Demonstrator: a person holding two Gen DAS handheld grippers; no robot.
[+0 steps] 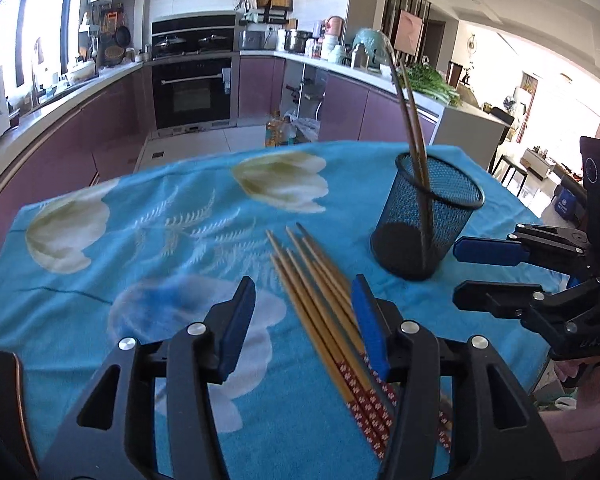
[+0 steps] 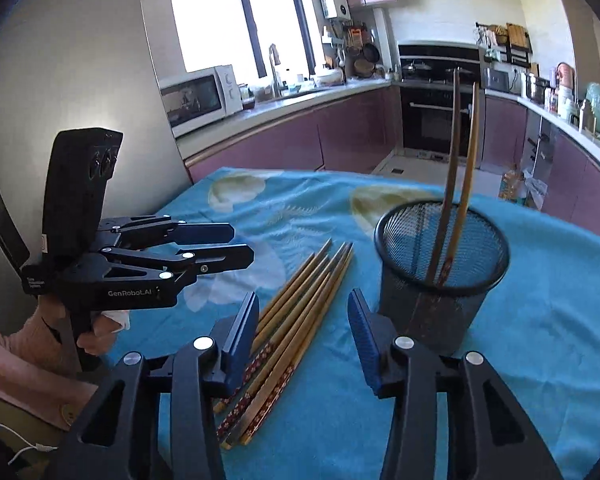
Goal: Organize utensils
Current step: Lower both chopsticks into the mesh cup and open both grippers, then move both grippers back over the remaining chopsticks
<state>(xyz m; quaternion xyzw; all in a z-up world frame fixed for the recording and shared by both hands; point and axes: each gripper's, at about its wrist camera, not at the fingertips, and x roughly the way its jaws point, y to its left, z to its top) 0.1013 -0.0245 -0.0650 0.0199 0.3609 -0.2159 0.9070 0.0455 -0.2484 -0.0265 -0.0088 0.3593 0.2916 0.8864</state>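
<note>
Two brown wooden chopsticks [image 2: 458, 184] already stand leaning in the black wire-mesh cup [image 2: 440, 276] on the right of the desk's blue flowered cloth [image 1: 148, 216]. A loose bundle of bamboo chopsticks with red patterned handles [image 1: 324, 300] lies flat just left of the cup, waiting to be put in. The left tongs [image 1: 304, 320] and right tongs [image 2: 304, 332] both hang open and empty over that bundle. The mesh cup stands close beside the right tongs.
</note>
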